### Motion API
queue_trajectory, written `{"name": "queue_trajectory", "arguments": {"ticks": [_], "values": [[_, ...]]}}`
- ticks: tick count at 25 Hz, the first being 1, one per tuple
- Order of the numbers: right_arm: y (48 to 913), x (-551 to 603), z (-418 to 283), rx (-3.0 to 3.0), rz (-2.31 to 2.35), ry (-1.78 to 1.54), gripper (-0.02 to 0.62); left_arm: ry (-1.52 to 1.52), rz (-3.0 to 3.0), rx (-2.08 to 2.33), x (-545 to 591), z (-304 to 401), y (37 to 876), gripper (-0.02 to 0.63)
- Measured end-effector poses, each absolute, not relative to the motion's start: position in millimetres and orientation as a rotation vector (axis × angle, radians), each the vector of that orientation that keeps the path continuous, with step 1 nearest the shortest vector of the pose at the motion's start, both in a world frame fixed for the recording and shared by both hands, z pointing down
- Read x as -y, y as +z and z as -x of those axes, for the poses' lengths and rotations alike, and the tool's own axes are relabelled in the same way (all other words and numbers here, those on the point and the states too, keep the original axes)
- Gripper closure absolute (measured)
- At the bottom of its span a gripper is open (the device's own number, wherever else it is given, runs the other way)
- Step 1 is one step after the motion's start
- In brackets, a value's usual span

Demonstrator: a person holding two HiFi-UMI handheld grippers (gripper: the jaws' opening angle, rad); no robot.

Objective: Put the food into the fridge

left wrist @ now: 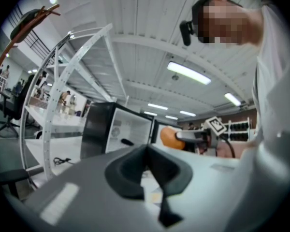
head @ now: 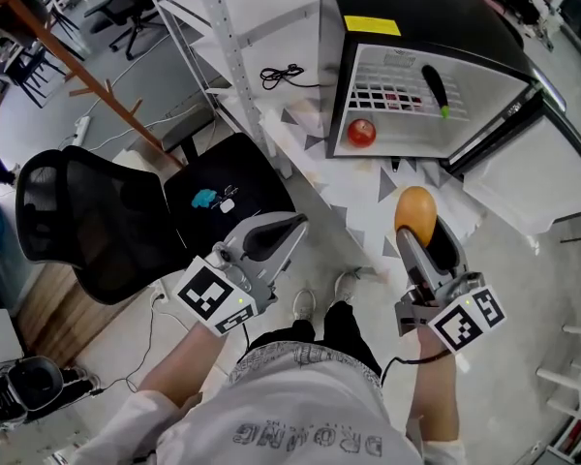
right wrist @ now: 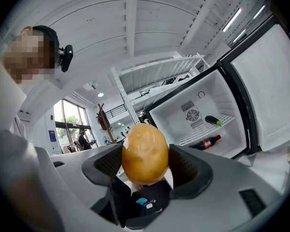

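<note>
In the head view, the right gripper (head: 421, 242) is clamped on an egg-shaped yellow fruit (head: 415, 213) and points toward the open fridge (head: 436, 17). The fruit is in the air, well apart from the fridge. Inside, an eggplant (head: 436, 90) lies on the rack and a tomato (head: 361, 132) sits at the bottom left. The left gripper (head: 289, 229) hangs lower, beside a chair (head: 87, 221), with its jaws together.

In the left gripper view, the left gripper (left wrist: 146, 150) has its jaws together and nothing between them. Beyond it stand the fridge (left wrist: 99, 124) and, further right, the right gripper (left wrist: 198, 137) with the fruit (left wrist: 170, 137).

In the right gripper view, the right gripper (right wrist: 145, 164) presses the fruit (right wrist: 145, 153) from both sides. Only the lower half sits between the pads, and the top stands out above them. The fridge (right wrist: 198, 98) is ahead, with the eggplant (right wrist: 213, 121) on the rack.

The step in hand is, I think, carrying the fruit in. To do it well, I would keep the grip firm but not crushing, because the round skin may slip. I would aim at a free place on the rack or the bottom, away from the eggplant and the tomato. The jaws should part only once the fruit rests there, so that it does not roll out.
</note>
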State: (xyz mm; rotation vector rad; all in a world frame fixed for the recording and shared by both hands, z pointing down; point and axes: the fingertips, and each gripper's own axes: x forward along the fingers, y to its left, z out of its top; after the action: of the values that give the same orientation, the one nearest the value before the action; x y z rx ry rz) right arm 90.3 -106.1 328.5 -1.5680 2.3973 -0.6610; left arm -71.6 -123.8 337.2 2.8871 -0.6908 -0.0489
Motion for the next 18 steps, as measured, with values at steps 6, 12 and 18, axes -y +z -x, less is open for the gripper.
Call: {"name": "queue_trajectory", "arguments": {"ticks": [6, 12, 18], "values": [[326.1, 132.9, -103.2, -2.416, 1.543, -0.652, 0.308, -0.034, -2.885, 0.722, 139.2, 58.9, 335.0, 0.600], [325.1, 175.3, -121.0, -2.443, 1.519, -0.646, 0.308, -0.014, -2.874, 0.758, 167.3, 41.3, 334.2, 0.600], [336.2, 211.2, -139.5, -2.472, 1.505, -0.651, 0.308, 0.012, -2.855, 0.814, 186.1, 27.4, 339.8, 0.600]]}}
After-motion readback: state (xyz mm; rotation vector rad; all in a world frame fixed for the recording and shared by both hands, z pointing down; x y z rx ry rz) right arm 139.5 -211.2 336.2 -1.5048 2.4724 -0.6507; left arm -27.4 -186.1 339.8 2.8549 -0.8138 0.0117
